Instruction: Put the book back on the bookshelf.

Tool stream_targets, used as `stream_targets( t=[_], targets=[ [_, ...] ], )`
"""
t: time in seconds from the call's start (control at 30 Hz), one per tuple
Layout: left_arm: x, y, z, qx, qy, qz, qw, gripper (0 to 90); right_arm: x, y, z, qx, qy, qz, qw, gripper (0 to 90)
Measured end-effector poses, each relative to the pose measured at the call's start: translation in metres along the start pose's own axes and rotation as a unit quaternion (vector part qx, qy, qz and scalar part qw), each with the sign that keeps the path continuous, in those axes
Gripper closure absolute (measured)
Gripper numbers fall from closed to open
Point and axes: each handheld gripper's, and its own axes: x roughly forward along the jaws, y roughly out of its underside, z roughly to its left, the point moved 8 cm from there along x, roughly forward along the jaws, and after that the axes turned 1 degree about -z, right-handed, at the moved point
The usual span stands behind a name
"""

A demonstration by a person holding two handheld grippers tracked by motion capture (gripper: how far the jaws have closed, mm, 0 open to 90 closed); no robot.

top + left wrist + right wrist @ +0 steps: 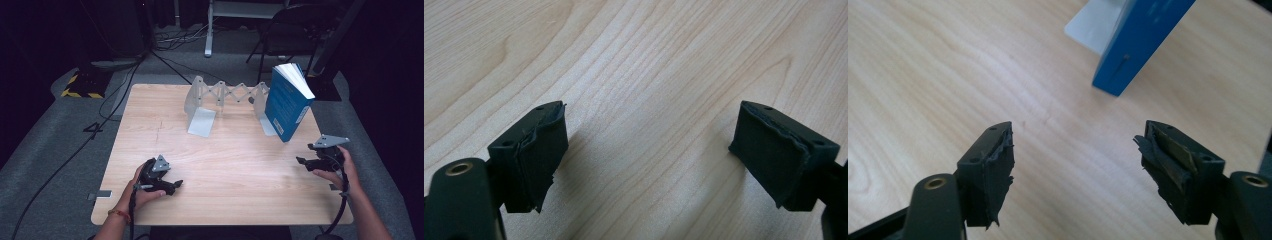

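Near the front edge of the wooden table (225, 165), the left gripper (172, 186) is held low over bare wood, with its jaws wide apart and nothing between them. At the right edge, the right gripper (303, 161) is held just above the table. Its jaws are spread wide too, and nothing is gripped.

A little farther back, a blue book (286, 102) is seen standing on its bottom edge. It is tipped over and leans on the right end of a white fold-out book stand (202, 107). The book's long side runs up and down, tilted.

From the right gripper, the book is found ahead and a bit to the right (1138, 45), with open table between them. The left gripper is much farther from it. So the book is probably best reached by the right hand.
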Motion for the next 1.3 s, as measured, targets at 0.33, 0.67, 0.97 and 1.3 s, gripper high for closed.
stream_targets(
  t=[0.33,0.67,0.97,1.3],
  targets=[
    [0.000,0.000,0.000,-0.002,0.001,0.000,1.0000,14.9,0.005,0.040,0.009,-0.009,-0.014,-0.010,0.9998,28.0],
    [0.000,0.000,0.000,-0.002,0.001,-0.001,1.0000,14.9,0.003,0.077,0.016,0.044,-0.029,-0.035,0.9980,25.7],
    [0.000,0.000,0.000,-0.003,0.001,0.000,1.0000,14.9,-0.010,0.093,0.023,0.084,-0.034,-0.044,0.9949,23.7],
    [0.000,0.000,-0.001,-0.004,-0.001,0.000,1.0000,14.9,-0.014,0.098,0.024,0.093,-0.027,-0.042,0.9944,23.6]
  ],
)
